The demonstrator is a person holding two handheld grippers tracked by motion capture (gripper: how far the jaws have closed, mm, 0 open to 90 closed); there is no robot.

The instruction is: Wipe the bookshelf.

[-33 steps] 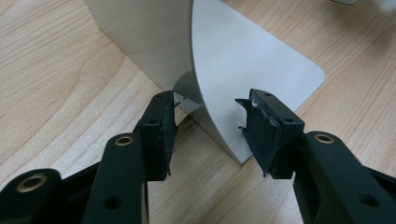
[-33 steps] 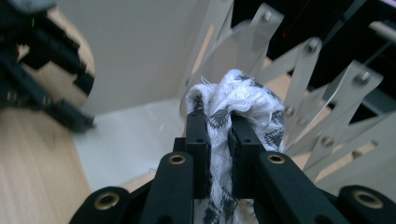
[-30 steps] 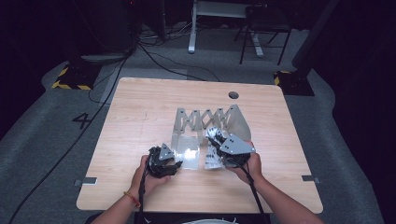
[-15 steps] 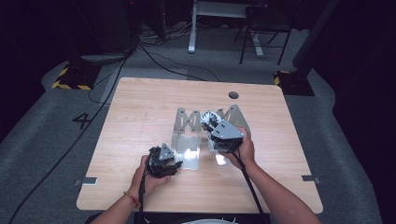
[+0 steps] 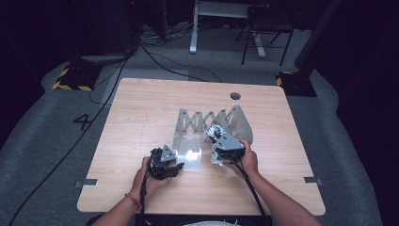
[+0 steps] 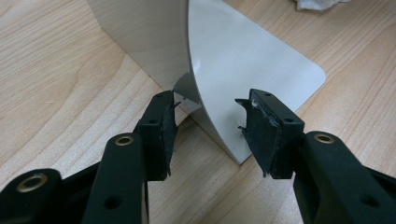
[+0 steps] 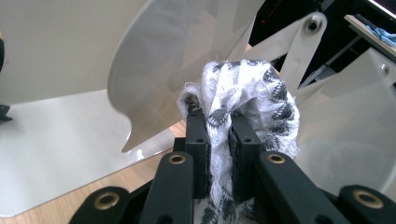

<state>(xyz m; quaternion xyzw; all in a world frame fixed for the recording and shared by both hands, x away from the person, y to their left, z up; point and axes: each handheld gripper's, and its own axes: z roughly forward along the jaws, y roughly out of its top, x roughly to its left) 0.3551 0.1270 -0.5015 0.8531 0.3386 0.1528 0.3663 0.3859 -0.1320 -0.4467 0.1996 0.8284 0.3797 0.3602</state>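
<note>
A grey metal expanding rack (image 5: 202,117) stands mid-table, with upright panels joined by scissor links and a flat base plate (image 5: 188,153) in front. My left gripper (image 5: 178,162) rests at that plate's front left corner. In the left gripper view it (image 6: 208,126) is open, with the corner of the plate (image 6: 252,65) between its jaws. My right gripper (image 5: 217,136) is shut on a white cloth with a dark pattern (image 5: 215,131). In the right gripper view the cloth (image 7: 252,88) bunches above the gripper (image 7: 217,121), between two rack panels (image 7: 154,56).
The wooden table (image 5: 141,113) has a round cable hole (image 5: 235,96) at the back right. Cables (image 5: 160,61), a desk frame (image 5: 221,19) and a chair (image 5: 263,33) are on the floor behind the table.
The right gripper, holding the cloth, went up toward the rack's links and has since come back down toward the person. The left gripper has stayed put.
</note>
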